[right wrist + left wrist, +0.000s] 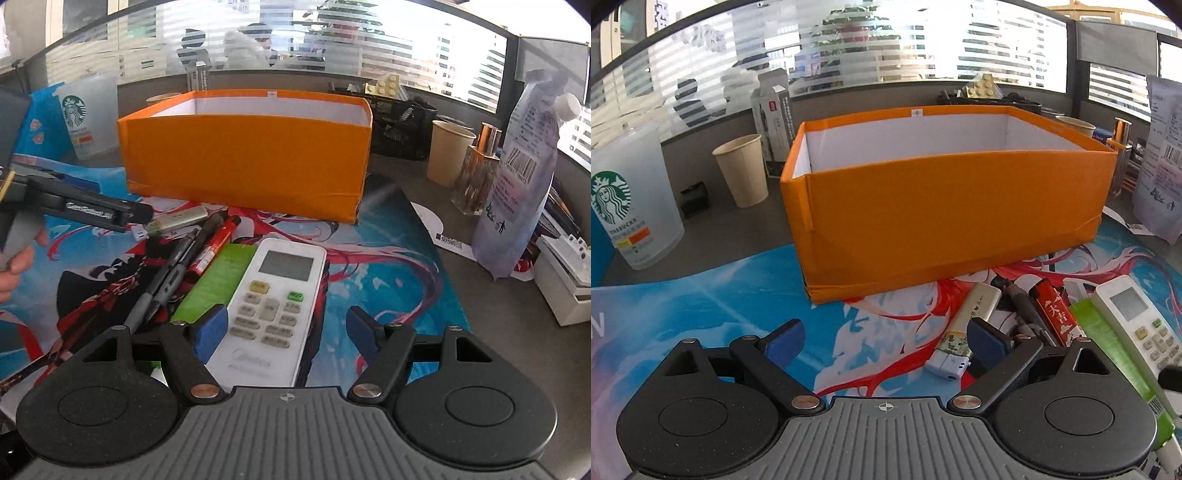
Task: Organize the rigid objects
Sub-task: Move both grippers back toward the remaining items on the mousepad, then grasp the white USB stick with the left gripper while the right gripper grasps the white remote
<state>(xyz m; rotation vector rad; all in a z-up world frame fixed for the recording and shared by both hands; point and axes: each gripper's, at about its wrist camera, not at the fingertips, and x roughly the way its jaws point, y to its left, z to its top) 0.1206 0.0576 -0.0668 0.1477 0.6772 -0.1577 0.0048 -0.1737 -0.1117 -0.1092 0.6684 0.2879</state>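
An open orange box [945, 206] stands on the printed mat; it also shows in the right wrist view [243, 158]. In front of it lie a cream lighter [964, 325], a dark pen [1023, 306], a red lighter [1056, 314], a green box [1115, 350] and a white remote [1137, 325]. My left gripper [886, 343] is open and empty, its right finger beside the cream lighter. My right gripper [288, 328] is open around the near end of the white remote [273, 306], above it. The left gripper [103, 212] also shows in the right wrist view, near the cream lighter [181, 219].
A Starbucks cup [624, 199] and a paper cup [742, 170] stand left of the box. A white pouch [517, 173], another paper cup [448, 151], a glass bottle [476, 173] and a black mesh organizer [402, 125] stand to the right.
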